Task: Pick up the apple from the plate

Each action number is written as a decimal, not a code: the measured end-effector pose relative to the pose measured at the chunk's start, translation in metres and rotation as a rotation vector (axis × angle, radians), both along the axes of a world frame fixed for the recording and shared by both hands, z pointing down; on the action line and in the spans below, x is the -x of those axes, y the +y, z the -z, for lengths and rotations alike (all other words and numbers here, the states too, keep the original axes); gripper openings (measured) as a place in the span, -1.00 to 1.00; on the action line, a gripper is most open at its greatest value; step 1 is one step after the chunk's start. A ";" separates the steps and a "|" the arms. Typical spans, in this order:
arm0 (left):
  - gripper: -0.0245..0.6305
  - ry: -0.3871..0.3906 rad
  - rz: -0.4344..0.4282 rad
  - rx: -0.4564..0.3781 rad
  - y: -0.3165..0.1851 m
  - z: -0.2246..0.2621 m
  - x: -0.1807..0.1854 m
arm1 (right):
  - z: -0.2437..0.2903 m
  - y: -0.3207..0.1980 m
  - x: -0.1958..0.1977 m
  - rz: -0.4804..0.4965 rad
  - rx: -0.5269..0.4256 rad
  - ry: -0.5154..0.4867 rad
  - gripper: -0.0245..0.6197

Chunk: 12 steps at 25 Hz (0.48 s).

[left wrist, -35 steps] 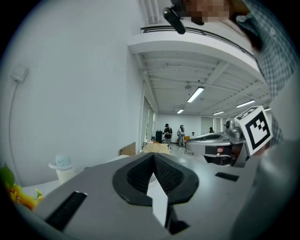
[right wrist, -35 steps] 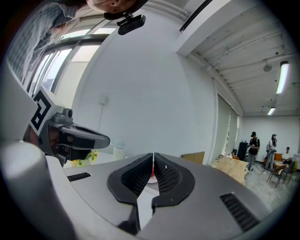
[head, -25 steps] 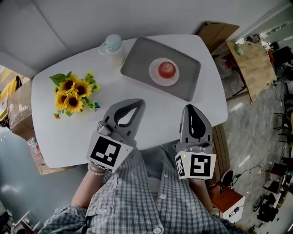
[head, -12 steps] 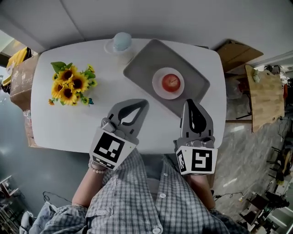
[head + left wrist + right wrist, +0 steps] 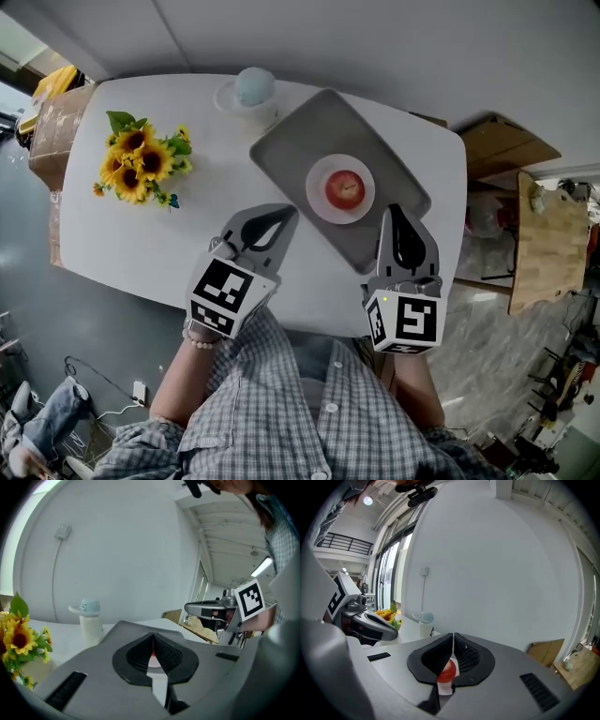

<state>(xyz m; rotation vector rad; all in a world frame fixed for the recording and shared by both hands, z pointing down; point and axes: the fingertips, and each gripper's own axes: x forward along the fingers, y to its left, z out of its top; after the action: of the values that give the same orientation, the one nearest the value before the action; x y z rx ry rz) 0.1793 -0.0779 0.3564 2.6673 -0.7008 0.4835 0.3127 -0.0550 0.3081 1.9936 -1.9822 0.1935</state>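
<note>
The apple [image 5: 344, 188] sits in the middle of a small white plate [image 5: 314, 193]; the plate rests on a grey tray [image 5: 300, 141] lying at an angle on the white tabletop [image 5: 141, 234]; a bunch of sunflowers [image 5: 138, 167] lies toward the tabletop's left side, and a white bottle with a pale blue cap [image 5: 254, 89] stands at the far edge, just beside the tray's corner; the left gripper [image 5: 278, 217] hovers over bare tabletop near the tray, its jaws brought together at the tips with nothing between them; the right gripper [image 5: 395, 217] is held over the tray's near edge, close to the plate, its jaws likewise pressed together and empty; in the right gripper view the apple shows through the opening behind the joined tips, apart from them.
</note>
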 end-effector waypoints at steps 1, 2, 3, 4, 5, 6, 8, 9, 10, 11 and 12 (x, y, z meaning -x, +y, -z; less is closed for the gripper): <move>-0.89 -0.007 0.012 0.013 -0.002 -0.005 -0.002 | -0.005 -0.003 -0.004 0.006 0.012 -0.008 -0.84; -0.89 -0.012 0.025 0.028 -0.004 -0.010 -0.004 | -0.011 -0.006 -0.008 0.015 0.028 -0.014 -0.84; -0.89 -0.018 0.038 0.044 -0.007 -0.015 -0.006 | -0.017 -0.009 -0.012 0.025 0.046 -0.018 -0.84; -0.89 -0.026 0.053 0.061 -0.009 -0.021 -0.008 | -0.024 -0.012 -0.016 0.034 0.064 -0.019 -0.84; -0.89 -0.036 0.067 0.077 -0.012 -0.027 -0.010 | -0.031 -0.015 -0.019 0.043 0.081 -0.019 -0.84; -0.89 -0.046 0.080 0.093 -0.014 -0.033 -0.011 | -0.038 -0.018 -0.023 0.053 0.096 -0.018 -0.84; -0.89 -0.066 0.100 0.126 -0.017 -0.046 -0.014 | -0.052 -0.022 -0.029 0.072 0.128 -0.015 -0.84; -0.89 -0.076 0.106 0.143 -0.018 -0.052 -0.016 | -0.059 -0.023 -0.031 0.081 0.148 -0.016 -0.84; -0.89 -0.087 0.110 0.159 -0.018 -0.058 -0.017 | -0.067 -0.024 -0.033 0.087 0.169 -0.021 -0.84; -0.89 -0.099 0.114 0.173 -0.019 -0.064 -0.018 | -0.074 -0.026 -0.034 0.092 0.189 -0.030 -0.84; -0.89 -0.109 0.117 0.186 -0.019 -0.070 -0.019 | -0.081 -0.028 -0.036 0.096 0.206 -0.040 -0.84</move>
<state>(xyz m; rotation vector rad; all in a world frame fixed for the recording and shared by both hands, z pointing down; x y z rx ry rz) 0.1986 -0.0974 0.4261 2.4260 -0.7971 0.6332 0.3489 -0.0826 0.3895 1.7762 -1.9881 0.4009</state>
